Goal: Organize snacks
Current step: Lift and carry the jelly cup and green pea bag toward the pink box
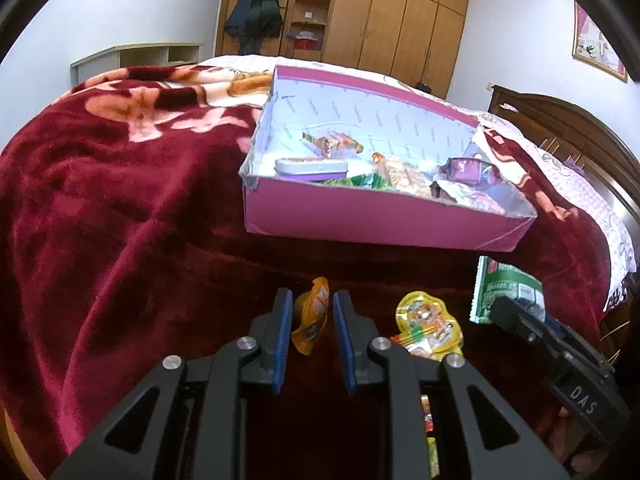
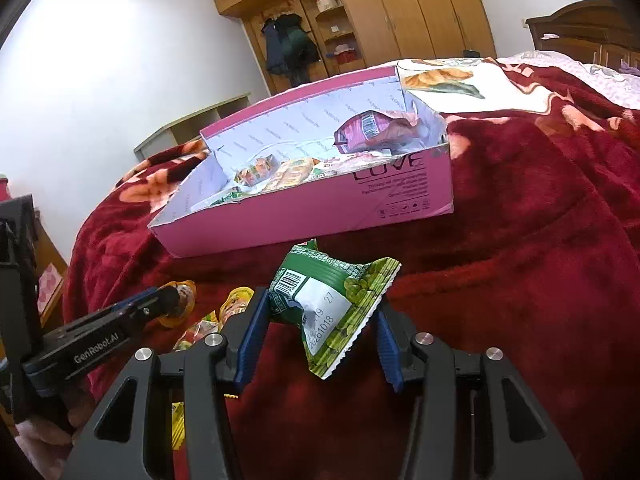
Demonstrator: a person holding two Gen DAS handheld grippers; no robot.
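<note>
Bed blanket (image 1: 120, 184): serving as the sorting surface.
Pink box (image 1: 360, 220): sitting open, collecting snacks.
Right gripper (image 2: 320, 320): pinching the green packet (image 2: 332, 304), lifting it boxward.
Left gripper (image 1: 310, 320): clamping the orange pouch (image 1: 310, 316).
Yellow pouch (image 1: 430, 324): lying loose, awaiting pickup.

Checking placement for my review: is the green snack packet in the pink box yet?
Out. The green packet sits between the right gripper's jaws, short of the pink box.

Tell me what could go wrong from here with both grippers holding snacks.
1. The left gripper pinches the orange pouch by a thin part; it may slip out.
2. The right gripper holds the green packet crumpled and tilted; it may drop short of the pink box.
3. The grippers sit close together; they may collide.
</note>
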